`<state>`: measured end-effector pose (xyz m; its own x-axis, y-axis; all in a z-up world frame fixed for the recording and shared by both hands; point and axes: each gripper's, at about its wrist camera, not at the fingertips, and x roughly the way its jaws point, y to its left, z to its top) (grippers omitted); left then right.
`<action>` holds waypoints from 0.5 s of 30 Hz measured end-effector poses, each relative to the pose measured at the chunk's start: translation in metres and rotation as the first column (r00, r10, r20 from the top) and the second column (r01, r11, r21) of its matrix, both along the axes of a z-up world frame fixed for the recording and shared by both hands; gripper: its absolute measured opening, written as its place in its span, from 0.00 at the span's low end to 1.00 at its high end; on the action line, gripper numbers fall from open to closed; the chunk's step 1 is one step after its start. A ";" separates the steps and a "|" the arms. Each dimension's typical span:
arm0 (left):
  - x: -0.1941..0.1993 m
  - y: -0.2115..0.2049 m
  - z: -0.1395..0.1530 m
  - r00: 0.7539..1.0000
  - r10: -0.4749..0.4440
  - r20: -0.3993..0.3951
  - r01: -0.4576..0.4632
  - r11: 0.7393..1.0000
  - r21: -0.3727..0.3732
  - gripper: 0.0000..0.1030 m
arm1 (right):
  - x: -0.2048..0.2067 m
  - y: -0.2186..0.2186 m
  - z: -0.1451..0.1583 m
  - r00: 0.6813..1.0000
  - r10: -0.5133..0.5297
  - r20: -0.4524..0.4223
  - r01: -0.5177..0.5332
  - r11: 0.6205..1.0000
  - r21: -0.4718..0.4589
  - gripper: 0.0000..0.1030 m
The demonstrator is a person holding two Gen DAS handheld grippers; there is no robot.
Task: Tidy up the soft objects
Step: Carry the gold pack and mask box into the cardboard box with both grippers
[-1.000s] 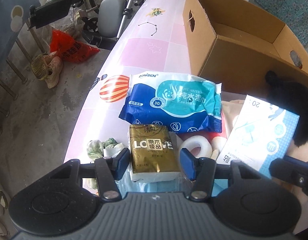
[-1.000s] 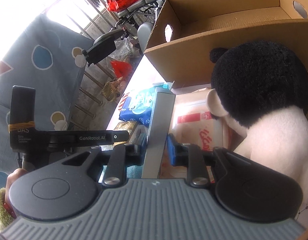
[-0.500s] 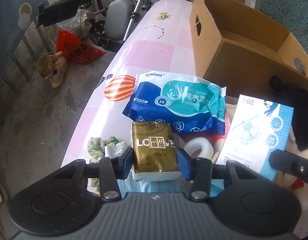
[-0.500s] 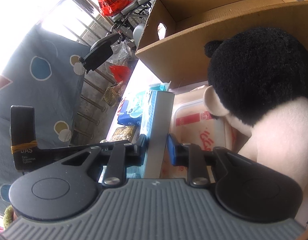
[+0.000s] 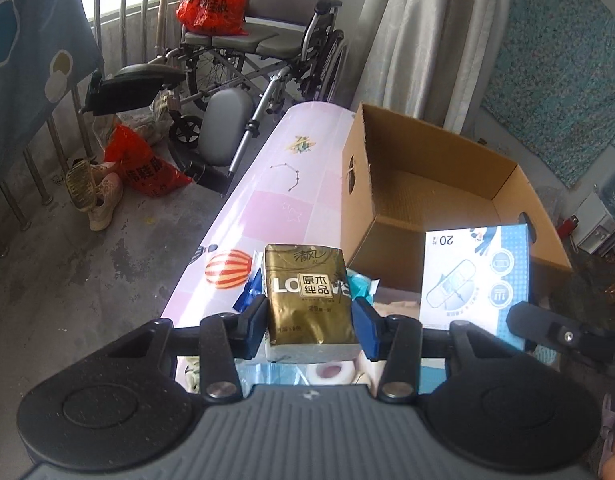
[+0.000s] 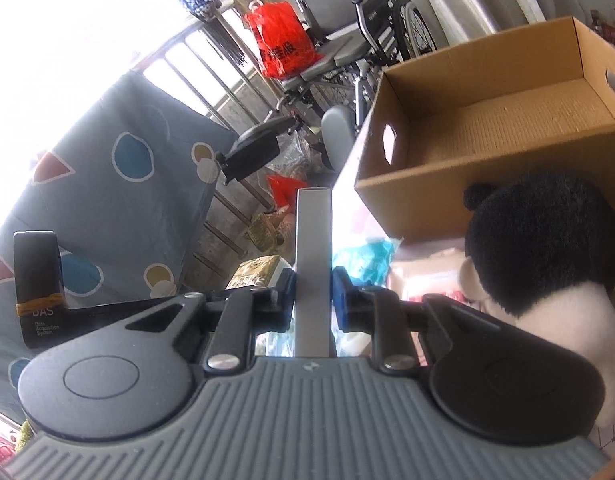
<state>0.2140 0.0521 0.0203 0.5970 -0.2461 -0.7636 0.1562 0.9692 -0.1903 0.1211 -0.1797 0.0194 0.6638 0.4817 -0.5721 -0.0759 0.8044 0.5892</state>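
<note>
A: Gold-wrapped tissue pack [image 5: 310, 297] sits clenched between the left gripper [image 5: 310, 322] pads, clear of the pink table [image 5: 283, 184]. Right gripper [image 6: 313, 294] clamps the thin blue-and-white box [image 6: 314, 256] edge-on; the same box shows beside the pack in the left view.

B: Step?

A: Carry phase, I judge. Both loads held, neither yet in the cardboard box [image 5: 435, 200], which looks empty.

B: Next move?

A: Forward over the near wall, then release inside.

B: Obstacles?

A: Near wall itself; the black-and-white plush toy [image 6: 543, 248] stands close on the right. Blue wet-wipes packet [image 5: 249, 294] lies below the pack.
</note>
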 end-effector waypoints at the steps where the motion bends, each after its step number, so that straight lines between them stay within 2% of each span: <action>1: 0.004 -0.004 0.010 1.000 -0.008 0.023 0.008 1.000 -0.007 0.46 | 0.000 -0.003 0.010 1.000 -0.001 0.024 0.001 1.000 0.000 0.18; 4: 0.029 -0.024 0.035 0.996 -0.031 0.080 0.034 0.999 -0.035 0.46 | 0.010 -0.015 0.037 0.996 -0.008 0.084 0.007 1.000 0.006 0.18; 8: 0.073 -0.060 0.052 0.991 -0.075 0.110 0.082 0.995 -0.059 0.46 | 0.037 -0.039 0.067 0.990 -0.033 0.134 0.030 0.999 0.022 0.18; 12: 0.131 -0.104 0.044 0.990 -0.113 0.079 0.118 0.991 -0.067 0.46 | 0.082 -0.070 0.082 0.986 -0.074 0.151 0.072 0.997 0.022 0.18; 15: 0.176 -0.138 0.025 0.992 -0.115 0.044 0.116 0.993 -0.022 0.46 | 0.133 -0.104 0.071 0.990 -0.108 0.091 0.103 0.993 0.051 0.18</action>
